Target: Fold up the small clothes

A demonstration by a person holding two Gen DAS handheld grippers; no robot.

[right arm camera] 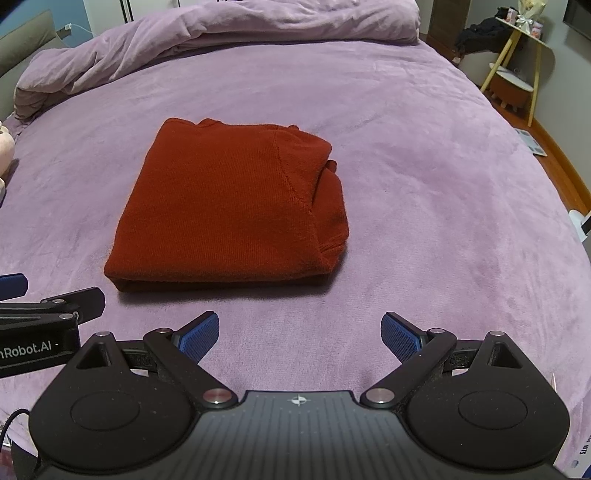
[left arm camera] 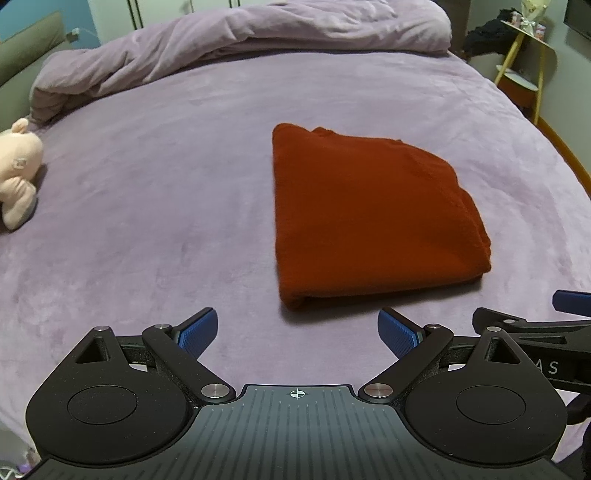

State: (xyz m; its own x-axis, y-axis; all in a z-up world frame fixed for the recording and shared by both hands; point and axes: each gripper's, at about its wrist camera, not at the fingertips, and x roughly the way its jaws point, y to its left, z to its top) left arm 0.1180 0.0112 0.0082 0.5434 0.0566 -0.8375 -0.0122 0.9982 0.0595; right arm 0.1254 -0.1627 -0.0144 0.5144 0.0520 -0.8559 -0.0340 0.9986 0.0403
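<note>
Sweater point(left arm camera: 369, 218) lay folded on bed point(left arm camera: 147, 221), at 12 o'clock of left gripper point(left arm camera: 297, 332) and right gripper point(right arm camera: 299, 334), both spread wide, empty. Risk: careless regrasp of loose right-side layers could undo fold.

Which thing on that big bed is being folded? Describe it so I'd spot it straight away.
Start from the wide bed under a lilac plush cover, with a rumpled duvet bunched at its far end. In the middle, just ahead of both open tongs, lies a rust-red knit sweater, folded into a thick rectangle. It is the only dark red thing there; the pale pink plush toy sits off at the left edge.
</note>
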